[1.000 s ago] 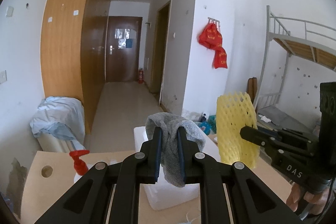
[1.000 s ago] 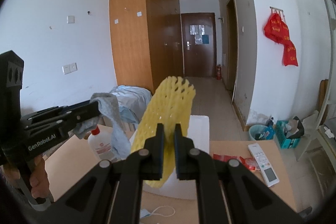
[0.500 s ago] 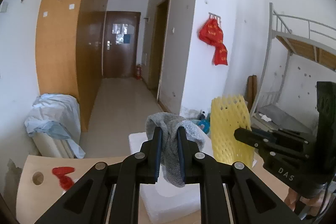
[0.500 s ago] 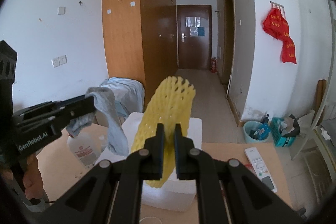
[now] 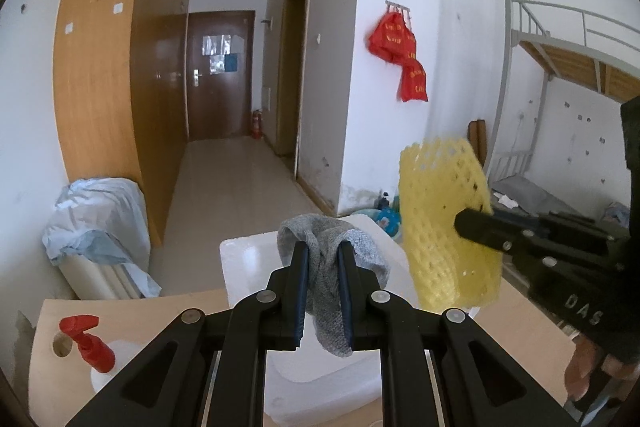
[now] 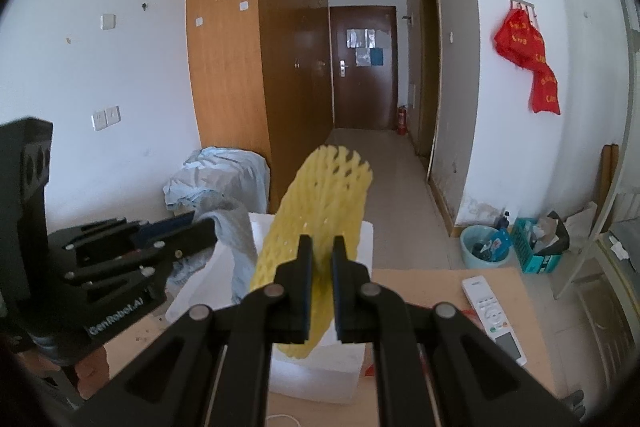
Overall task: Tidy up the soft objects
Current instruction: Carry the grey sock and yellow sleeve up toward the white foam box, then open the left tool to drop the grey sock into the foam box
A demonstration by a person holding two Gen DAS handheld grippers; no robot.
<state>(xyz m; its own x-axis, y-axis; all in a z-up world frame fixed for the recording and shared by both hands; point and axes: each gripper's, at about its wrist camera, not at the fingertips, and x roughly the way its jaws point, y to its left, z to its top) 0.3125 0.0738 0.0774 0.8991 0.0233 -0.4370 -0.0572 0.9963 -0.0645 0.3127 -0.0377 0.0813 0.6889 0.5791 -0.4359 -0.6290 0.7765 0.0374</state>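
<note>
White walls (image 6: 120,87), wooden wardrobe (image 6: 256,67), hallway door (image 6: 362,67)

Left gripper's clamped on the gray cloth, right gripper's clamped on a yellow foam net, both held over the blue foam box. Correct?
One slip: the foam box is white, not blue, as the left wrist view shows. The rest stands: the left gripper is clamped on the gray cloth, and the right gripper is clamped on the yellow foam net, both over that box.

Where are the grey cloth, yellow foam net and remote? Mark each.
grey cloth (image 5: 326,291), left wrist view, hanging fold.
yellow foam net (image 6: 320,211), right wrist view, mesh middle.
remote (image 6: 494,315), right wrist view, button face.
</note>
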